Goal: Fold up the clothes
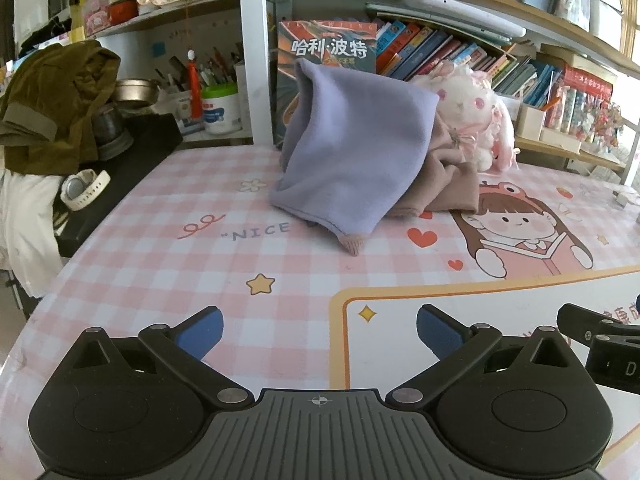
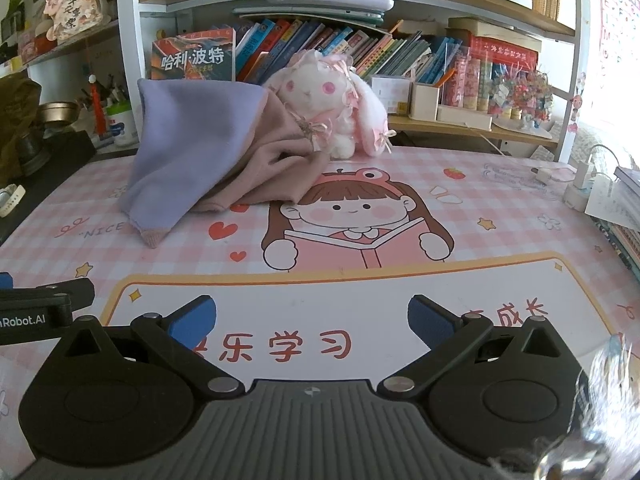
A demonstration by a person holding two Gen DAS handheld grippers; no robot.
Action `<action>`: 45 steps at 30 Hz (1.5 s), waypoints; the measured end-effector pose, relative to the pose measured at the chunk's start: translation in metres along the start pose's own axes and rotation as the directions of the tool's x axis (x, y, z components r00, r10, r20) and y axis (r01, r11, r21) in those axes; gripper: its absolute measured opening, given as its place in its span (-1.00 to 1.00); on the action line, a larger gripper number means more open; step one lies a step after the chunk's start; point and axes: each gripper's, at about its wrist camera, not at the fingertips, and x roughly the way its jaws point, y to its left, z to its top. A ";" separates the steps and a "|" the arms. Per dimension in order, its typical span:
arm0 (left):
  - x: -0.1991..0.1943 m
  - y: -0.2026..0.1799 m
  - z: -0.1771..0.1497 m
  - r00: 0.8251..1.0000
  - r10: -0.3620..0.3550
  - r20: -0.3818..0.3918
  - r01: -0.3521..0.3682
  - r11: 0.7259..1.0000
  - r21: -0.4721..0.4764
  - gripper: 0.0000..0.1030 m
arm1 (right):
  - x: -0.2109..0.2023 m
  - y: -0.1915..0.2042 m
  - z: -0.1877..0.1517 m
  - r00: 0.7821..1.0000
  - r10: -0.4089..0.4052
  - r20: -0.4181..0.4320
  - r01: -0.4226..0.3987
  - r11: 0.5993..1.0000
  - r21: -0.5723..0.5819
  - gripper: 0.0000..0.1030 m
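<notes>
Lilac-and-pink garment [image 1: 352, 156] heaped unfolded toward the far edge of the tabletop [image 1: 160, 264], propped against the plush rabbit [image 2: 320, 96] and the upright book [image 1: 332, 46]; pink cuff [image 1: 352, 246] pointing toward the near edge. Left gripper [image 1: 319, 332] spread wide, holding nothing, hovering over the near edge. Right gripper [image 2: 312, 322] likewise spread and empty, just beside it. Step judged: approach to the garment, ahead of flattening. Next move calls for reaching across to the far edge, pinching cloth only, clear of the rabbit, then dragging toward open tabletop.
</notes>
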 end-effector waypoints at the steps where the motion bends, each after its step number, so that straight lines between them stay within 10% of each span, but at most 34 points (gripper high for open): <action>1: 0.000 0.000 0.000 1.000 0.000 0.000 0.000 1.000 0.000 1.00 | 0.000 0.000 0.000 1.000 0.000 0.000 0.000 1.000 0.000 1.00; 45: 0.010 -0.005 0.001 0.996 -0.078 -0.040 0.079 0.996 0.027 1.00 | 0.011 0.001 -0.001 0.998 0.034 -0.059 -0.034 0.999 0.007 1.00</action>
